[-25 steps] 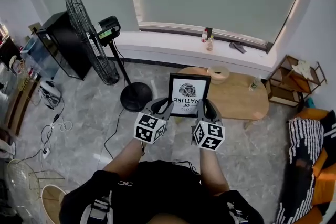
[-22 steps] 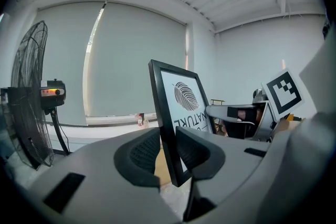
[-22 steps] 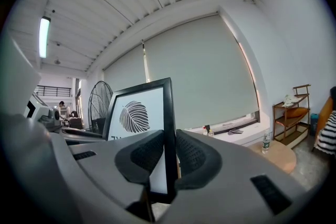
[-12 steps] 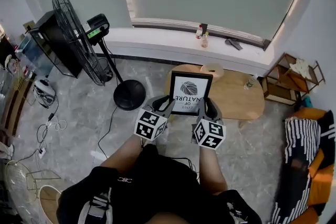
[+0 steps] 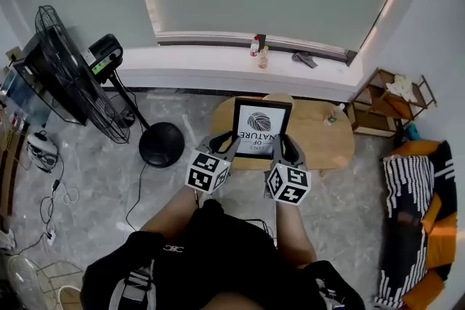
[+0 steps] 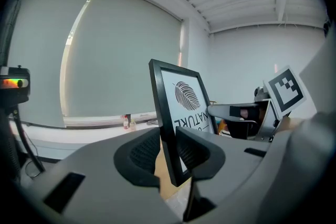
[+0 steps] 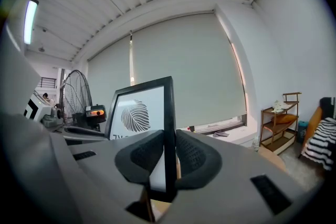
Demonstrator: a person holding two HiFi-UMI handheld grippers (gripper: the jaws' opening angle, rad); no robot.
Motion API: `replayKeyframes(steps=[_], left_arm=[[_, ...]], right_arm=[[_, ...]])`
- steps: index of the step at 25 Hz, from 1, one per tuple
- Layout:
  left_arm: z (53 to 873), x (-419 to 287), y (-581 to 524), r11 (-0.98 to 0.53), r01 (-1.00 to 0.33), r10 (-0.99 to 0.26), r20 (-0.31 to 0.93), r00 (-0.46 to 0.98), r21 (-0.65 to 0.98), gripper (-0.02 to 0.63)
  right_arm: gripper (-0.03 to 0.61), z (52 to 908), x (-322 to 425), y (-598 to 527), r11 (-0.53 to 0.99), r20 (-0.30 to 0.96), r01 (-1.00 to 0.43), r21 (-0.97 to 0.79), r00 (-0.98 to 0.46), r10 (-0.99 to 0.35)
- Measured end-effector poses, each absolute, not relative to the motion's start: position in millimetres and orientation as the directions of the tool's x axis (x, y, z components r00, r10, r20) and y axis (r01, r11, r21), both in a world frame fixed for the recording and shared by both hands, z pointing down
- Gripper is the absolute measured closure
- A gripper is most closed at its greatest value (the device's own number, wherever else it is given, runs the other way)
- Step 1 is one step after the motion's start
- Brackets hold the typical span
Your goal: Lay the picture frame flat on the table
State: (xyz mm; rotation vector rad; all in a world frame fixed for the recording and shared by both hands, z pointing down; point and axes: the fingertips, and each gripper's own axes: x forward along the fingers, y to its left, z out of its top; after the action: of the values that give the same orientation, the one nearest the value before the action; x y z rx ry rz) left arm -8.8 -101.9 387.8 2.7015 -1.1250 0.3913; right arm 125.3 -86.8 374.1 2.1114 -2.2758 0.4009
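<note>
Forearms (image 5: 182, 210) reach out from the person's dark top, one gripper in each hand, marker cubes (image 5: 208, 172) facing up at the head camera. Left gripper (image 6: 168, 152) is clamped on the left edge of the picture frame (image 5: 261, 128), low down near the corner, with both ribbed pads pressed on the black moulding. Right gripper (image 7: 169, 157) is clamped the same way on the right edge, also near the bottom. My guess is the two-sided grip is there to stop the frame twisting and to let both sides come down level.

The frame is in the air, steeply tilted rather than flat, with the leaf print side towards the person. Gripping only the lower part of the side edges leaves the back free, which should suit lowering it onto its back.

Just beyond and below the frame is the oval wooden worktop (image 5: 327, 145). The frame overlaps its near-left part in the head view. It looks clear of the wood, but I can't tell how far. The bare patch right of the frame looks like the obvious landing spot. A small object (image 5: 333, 115) sits near the worktop's far right, well away from the frame.

The task is not yet done, as the frame needs tipping back and setting down.

Further off are a standing fan (image 5: 69, 80) on the grey floor at left, a low shelf (image 5: 381, 105) at right, and bottles (image 5: 259, 51) on the window sill under the drawn blind
</note>
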Motion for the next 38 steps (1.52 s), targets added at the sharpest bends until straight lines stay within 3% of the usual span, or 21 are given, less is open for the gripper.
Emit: replayKeyframes(steps=[11, 21, 30, 38], left_arm=[[376, -48, -270, -0.712, -0.692, -0.648, 0.268, 0.713, 0.120, 0.509], [432, -54, -373, -0.728, -0.657, -0.574, 0.353, 0.739, 0.194, 0.511], [509, -3, -431, -0.683, -0.679, -0.514, 0.483, 0.709, 0.271, 0.511], [574, 80, -468, -0.614, -0.711, -0.436, 0.603, 0.668, 0.344, 0.509]], right_arm=[[0.492, 360, 85, -247, 0.027, 0.206, -0.991, -0.129, -0.053, -0.977], [0.492, 413, 76, -342, -0.019, 0.338, -0.992, -0.121, -0.024, -0.941], [0.491, 486, 128, -405, -0.008, 0.459, -0.986, -0.165, -0.070, -0.885], [0.491, 565, 214, -451, -0.014, 0.604, -0.950, -0.311, -0.186, -0.775]])
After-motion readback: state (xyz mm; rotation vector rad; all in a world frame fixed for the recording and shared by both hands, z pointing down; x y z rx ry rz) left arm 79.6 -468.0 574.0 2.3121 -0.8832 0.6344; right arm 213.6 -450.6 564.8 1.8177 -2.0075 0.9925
